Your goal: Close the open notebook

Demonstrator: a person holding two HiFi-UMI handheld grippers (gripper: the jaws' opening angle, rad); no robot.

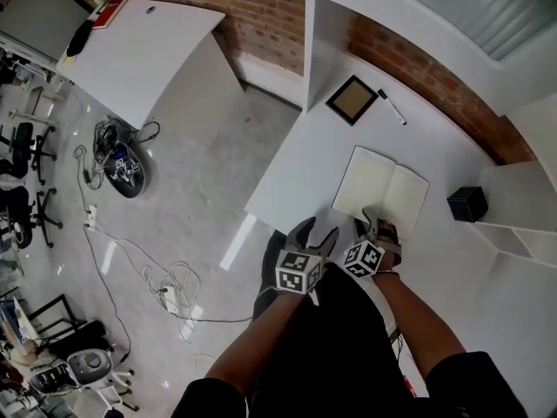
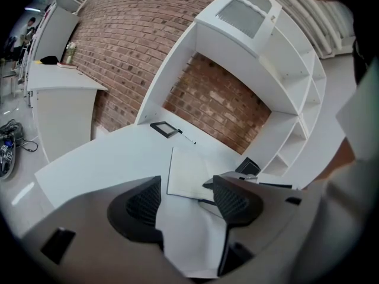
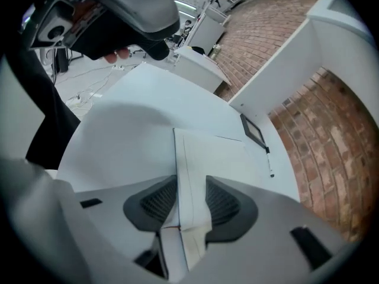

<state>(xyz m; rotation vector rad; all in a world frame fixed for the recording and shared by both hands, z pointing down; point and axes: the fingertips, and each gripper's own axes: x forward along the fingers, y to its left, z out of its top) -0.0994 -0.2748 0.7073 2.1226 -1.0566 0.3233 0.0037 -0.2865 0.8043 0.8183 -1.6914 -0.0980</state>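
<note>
Spreading beneath both grippers is a white desk point(image 1: 305, 159), set into a corner of brick wall point(image 1: 261, 7) with white shelving point(image 1: 522, 203) off to the right gripper's side. Out beyond the left gripper's side lies a pale, glossy floor point(image 1: 200, 181) strewn with cables point(image 1: 130, 259), and a second white table point(image 1: 148, 55) stands farther off.

The open notebook point(image 1: 380, 190) lies flat on the desk, its blank pages up, reaching away from the right gripper point(image 3: 190, 201). That gripper is clamped on the notebook's near edge: the paper fills the gap between its two pads and touches both. The left gripper point(image 2: 188, 201) sits just beside it with its jaws spread and only bare desk between them. The notebook lies ahead of it, toward its right jaw and clear of both pads.

Past the notebook's far end, well ahead of both grippers, are a dark picture frame point(image 1: 352, 99) and a marker point(image 1: 392, 108) just beside it. A black cube point(image 1: 467, 203) sits near the notebook's right side.
</note>
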